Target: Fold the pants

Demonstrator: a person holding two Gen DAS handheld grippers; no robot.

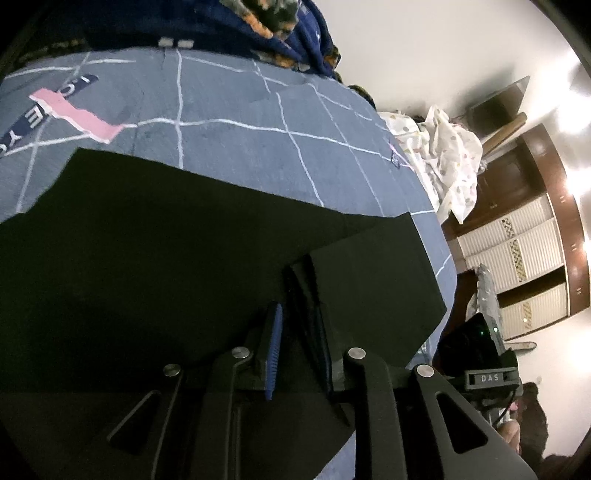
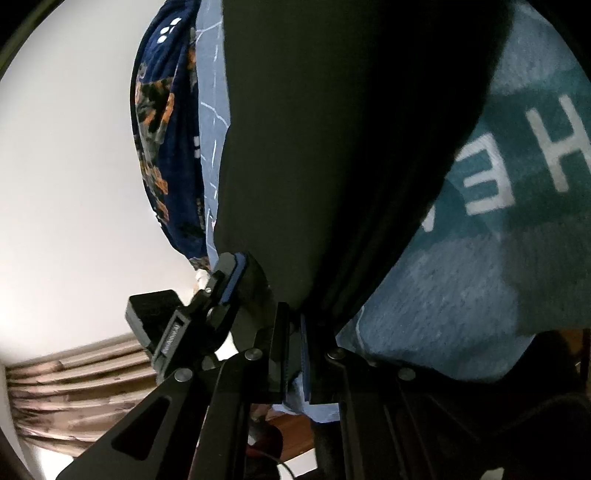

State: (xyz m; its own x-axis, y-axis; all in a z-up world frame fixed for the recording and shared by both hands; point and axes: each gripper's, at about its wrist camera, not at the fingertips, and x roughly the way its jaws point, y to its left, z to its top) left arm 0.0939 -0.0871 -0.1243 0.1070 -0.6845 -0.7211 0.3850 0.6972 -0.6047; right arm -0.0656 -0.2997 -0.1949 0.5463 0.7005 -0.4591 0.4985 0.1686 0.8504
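Observation:
Black pants (image 1: pixel 155 258) lie spread on a blue-grey bed sheet (image 1: pixel 229 103) with white grid lines. My left gripper (image 1: pixel 295 317) is shut on a folded edge of the pants near the bed's right side, with cloth between its blue-padded fingers (image 1: pixel 274 350). In the right wrist view the black pants (image 2: pixel 332 129) fill the middle. My right gripper (image 2: pixel 293 332) is shut on a bunched edge of the pants, held over the sheet (image 2: pixel 461 295). The other gripper (image 2: pixel 229 280) shows just left of it, close by.
A dark blue patterned blanket (image 1: pixel 288 26) lies at the far side of the bed. A white dotted cloth (image 1: pixel 443 155) is heaped past the bed's right edge. A wooden wardrobe (image 1: pixel 524 240) stands beyond. A pink strip (image 1: pixel 77 114) lies on the sheet.

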